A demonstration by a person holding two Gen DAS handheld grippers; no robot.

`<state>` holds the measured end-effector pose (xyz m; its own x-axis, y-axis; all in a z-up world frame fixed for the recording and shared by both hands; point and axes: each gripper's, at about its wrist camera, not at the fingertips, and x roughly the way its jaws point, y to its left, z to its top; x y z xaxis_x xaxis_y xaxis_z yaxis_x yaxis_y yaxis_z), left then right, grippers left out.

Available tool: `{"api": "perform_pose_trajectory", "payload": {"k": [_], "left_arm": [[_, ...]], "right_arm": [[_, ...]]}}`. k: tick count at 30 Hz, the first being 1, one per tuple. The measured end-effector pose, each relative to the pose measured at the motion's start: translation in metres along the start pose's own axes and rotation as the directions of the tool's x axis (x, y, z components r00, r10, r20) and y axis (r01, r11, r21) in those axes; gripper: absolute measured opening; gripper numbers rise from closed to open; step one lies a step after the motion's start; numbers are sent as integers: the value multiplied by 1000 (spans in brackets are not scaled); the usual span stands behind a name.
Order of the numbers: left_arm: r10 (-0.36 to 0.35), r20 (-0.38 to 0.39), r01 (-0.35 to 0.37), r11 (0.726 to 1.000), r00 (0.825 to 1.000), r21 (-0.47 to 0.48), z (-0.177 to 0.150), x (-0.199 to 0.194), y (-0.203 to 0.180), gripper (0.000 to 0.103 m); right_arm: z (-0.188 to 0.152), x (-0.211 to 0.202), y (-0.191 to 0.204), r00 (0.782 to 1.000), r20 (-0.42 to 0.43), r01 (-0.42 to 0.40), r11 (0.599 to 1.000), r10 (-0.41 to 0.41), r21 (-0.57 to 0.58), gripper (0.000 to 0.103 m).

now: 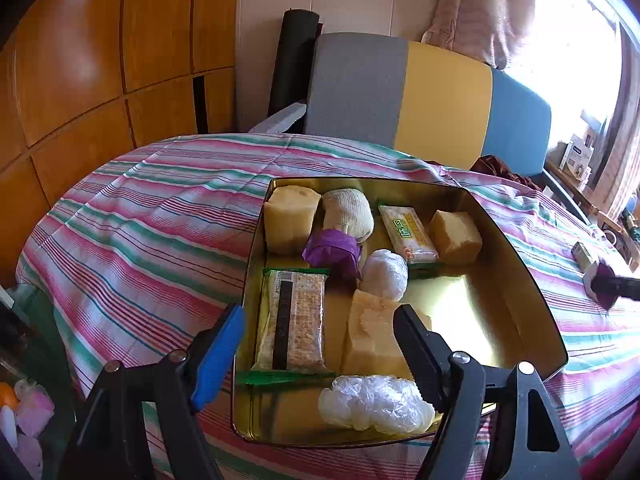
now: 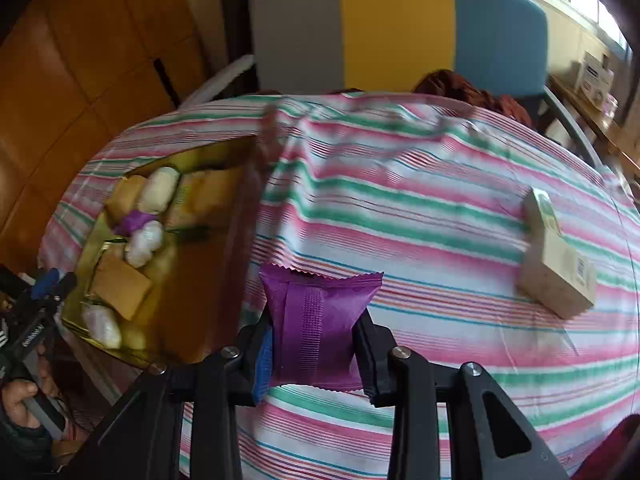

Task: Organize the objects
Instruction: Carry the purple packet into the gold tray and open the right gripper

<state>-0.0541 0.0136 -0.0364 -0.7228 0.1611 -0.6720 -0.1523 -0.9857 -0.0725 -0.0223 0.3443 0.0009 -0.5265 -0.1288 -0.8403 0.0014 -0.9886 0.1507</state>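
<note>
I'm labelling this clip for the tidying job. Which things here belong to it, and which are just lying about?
Job: gold tin; purple packet in the right gripper; beige box; left gripper, open over the tin.
Lying about: striped chair; brown cloth; windowsill boxes.

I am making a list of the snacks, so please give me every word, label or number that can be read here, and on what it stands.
No text can be quoted with certainty.
Small snack packet: large green Chinese characters, too distorted to read.
Long cracker packet: dark strip of print, too small.
Cardboard box: barcode and print, blurred.
Purple packet in the right gripper: no text shows.
</note>
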Motion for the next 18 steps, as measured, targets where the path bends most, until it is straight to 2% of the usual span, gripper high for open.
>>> {"api": "perform_pose_trajectory", "payload": {"k": [2, 6, 9, 16, 18], "left_arm": [[3, 0, -3, 1000, 1000, -3, 0, 0, 1, 78], [16, -2, -16, 1000, 1000, -13, 0, 0, 6, 78], [31, -2, -31, 999, 1000, -24, -1, 1, 11, 78], [42, 2, -42, 998, 999, -38, 0, 2, 18, 79], [42, 0, -42, 998, 999, -40, 0, 3, 19, 80]], "right_arm": [[27, 28, 43, 999, 14, -44, 997, 45, -55, 35], [38, 31, 93, 994, 0, -106, 983, 108, -148, 35], [49, 52, 117, 992, -26, -123, 974, 120, -191, 35], [60, 119, 151, 995, -102, -34, 966, 8, -255, 35], [59, 134, 158, 991, -133, -38, 963, 2, -269, 36]]}}
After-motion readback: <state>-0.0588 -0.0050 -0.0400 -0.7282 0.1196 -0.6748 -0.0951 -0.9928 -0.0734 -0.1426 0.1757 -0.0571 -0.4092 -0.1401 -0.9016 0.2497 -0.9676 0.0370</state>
